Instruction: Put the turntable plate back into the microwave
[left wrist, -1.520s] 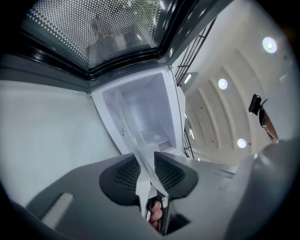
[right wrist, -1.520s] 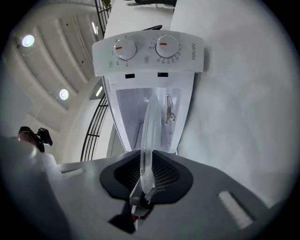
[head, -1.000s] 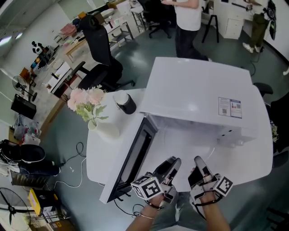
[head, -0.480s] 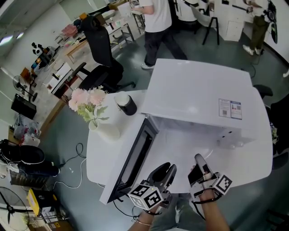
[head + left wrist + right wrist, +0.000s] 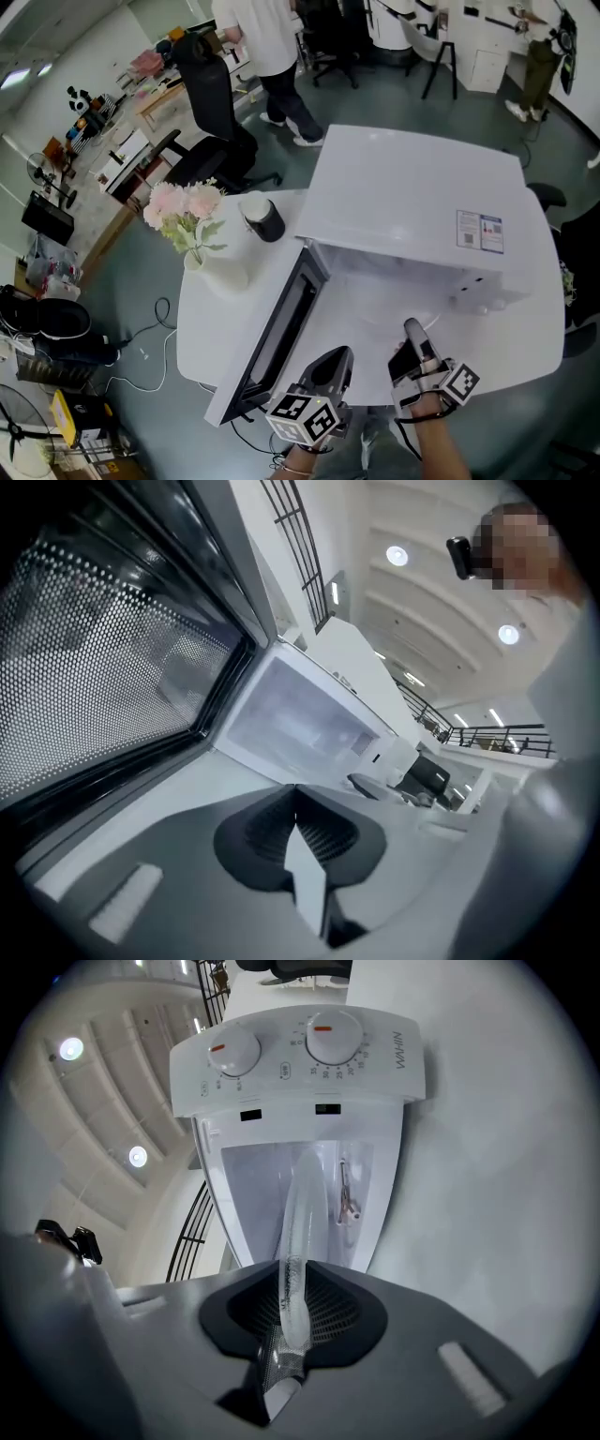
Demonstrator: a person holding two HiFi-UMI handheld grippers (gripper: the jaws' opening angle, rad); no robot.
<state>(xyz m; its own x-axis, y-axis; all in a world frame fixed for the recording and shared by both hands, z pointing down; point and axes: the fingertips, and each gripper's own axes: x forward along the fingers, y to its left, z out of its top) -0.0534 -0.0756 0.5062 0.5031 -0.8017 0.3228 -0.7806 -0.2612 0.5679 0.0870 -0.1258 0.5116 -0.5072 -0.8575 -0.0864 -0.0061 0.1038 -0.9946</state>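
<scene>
The white microwave (image 5: 412, 187) stands on a white table with its door (image 5: 281, 328) swung open to the left. My right gripper (image 5: 408, 345) is in front of the cavity, shut on the rim of the clear glass turntable plate (image 5: 298, 1232). The plate stands edge-on between the pads and reaches into the cavity (image 5: 300, 1194) below the two dials (image 5: 281, 1044). My left gripper (image 5: 335, 361) hangs beside the door's inner face. Its jaws have just been closing and now meet with nothing between them (image 5: 296, 822). The door's perforated window (image 5: 103, 658) fills the left gripper view's left side.
A vase of pink flowers (image 5: 187, 220) and a dark cup (image 5: 261, 216) stand on the table left of the microwave. The table's front left edge (image 5: 192, 356) runs under the door. A black office chair (image 5: 211, 103) and a walking person (image 5: 262, 42) are beyond.
My left gripper has drawn back toward me, rolled, and gone from wide open to shut. The right gripper has stayed put. The person in the background has walked to the left.
</scene>
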